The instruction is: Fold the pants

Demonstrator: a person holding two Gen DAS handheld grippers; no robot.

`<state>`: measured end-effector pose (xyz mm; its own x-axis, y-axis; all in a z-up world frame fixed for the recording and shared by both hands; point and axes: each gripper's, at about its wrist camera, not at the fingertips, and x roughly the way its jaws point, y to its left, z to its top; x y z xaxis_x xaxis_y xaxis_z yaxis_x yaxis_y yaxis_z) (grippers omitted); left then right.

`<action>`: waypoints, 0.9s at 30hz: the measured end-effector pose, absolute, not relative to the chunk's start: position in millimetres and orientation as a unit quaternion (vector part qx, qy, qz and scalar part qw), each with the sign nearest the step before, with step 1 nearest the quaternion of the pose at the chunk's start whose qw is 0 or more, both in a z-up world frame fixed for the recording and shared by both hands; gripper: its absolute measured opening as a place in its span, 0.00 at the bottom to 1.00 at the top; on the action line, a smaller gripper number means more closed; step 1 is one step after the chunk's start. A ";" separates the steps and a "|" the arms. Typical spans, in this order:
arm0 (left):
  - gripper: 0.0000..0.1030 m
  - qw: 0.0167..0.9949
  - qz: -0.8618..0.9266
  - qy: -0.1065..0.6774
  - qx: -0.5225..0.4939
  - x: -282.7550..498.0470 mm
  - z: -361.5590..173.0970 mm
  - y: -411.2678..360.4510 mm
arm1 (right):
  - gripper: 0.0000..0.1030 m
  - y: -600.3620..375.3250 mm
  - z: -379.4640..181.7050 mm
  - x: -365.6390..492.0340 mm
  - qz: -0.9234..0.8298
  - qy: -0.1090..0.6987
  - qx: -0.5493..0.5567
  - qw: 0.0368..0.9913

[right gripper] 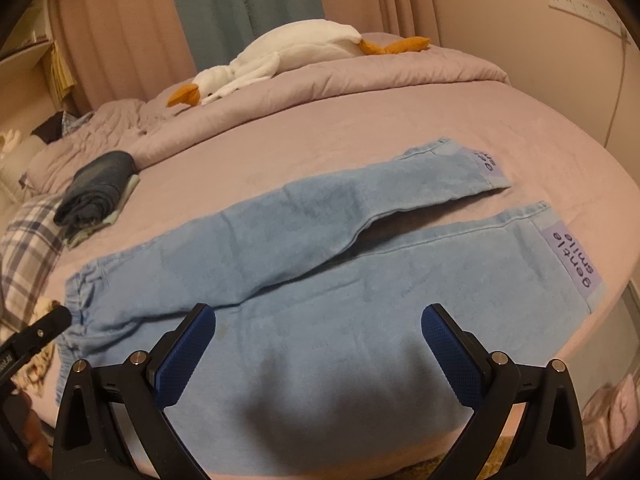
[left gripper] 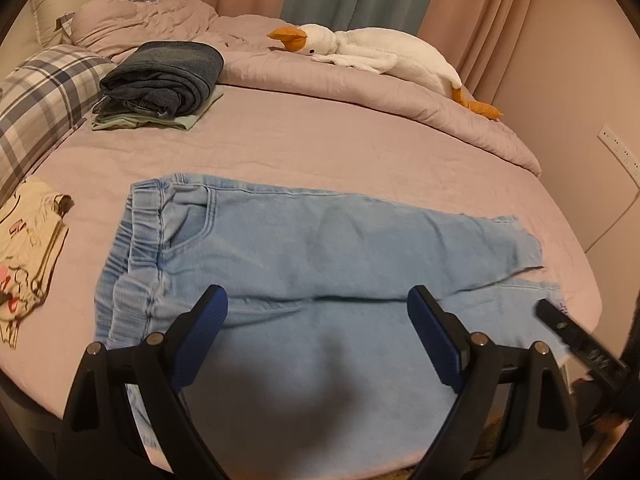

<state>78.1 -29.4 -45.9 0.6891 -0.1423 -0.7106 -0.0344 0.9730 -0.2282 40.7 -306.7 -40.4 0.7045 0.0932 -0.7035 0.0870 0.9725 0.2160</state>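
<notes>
Light blue jeans point(left gripper: 304, 248) lie flat on the pink bed sheet, waistband to the left, both legs running right. In the right wrist view the jeans point(right gripper: 320, 280) show two legs slightly apart, with purple "gentle smile" patches at the cuffs point(right gripper: 572, 260). My left gripper point(left gripper: 316, 300) is open, hovering over the near leg close to the waist. My right gripper point(right gripper: 318, 316) is open, hovering over the near leg further toward the cuffs. Neither holds anything. The right gripper's finger shows in the left wrist view point(left gripper: 576, 340); the left gripper's finger shows in the right wrist view point(right gripper: 36, 332).
A stack of folded dark clothes point(left gripper: 160, 80) sits at the far left of the bed. A white plush goose point(left gripper: 384, 52) lies on the bunched duvet point(left gripper: 360, 80). A plaid pillow point(left gripper: 40, 96) and a cream printed garment point(left gripper: 28, 248) are on the left. The bed edge point(left gripper: 592, 280) is on the right.
</notes>
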 end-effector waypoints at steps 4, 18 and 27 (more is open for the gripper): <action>0.66 0.893 0.036 0.443 -0.076 99.5 -82.3 -5.1 | 1.00 -313.1 -38.2 46.2 -0.008 0.388 0.124 0.913; 0.04 0.862 0.053 0.490 -0.120 106.7 -107.2 56.8 | 1.00 -331.0 -21.6 153.6 0.062 0.467 0.225 0.853; 0.41 0.837 -0.002 0.506 -0.206 88.5 -74.6 46.5 | 1.00 -347.4 -99.5 295.9 -0.122 0.575 0.211 0.781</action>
<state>88.5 46.5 -74.6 0.4871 -0.2108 -0.8475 -0.2057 0.9154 -0.3459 295.9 -347.4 -99.5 0.3081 0.0520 -0.9499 0.4326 0.8816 0.1886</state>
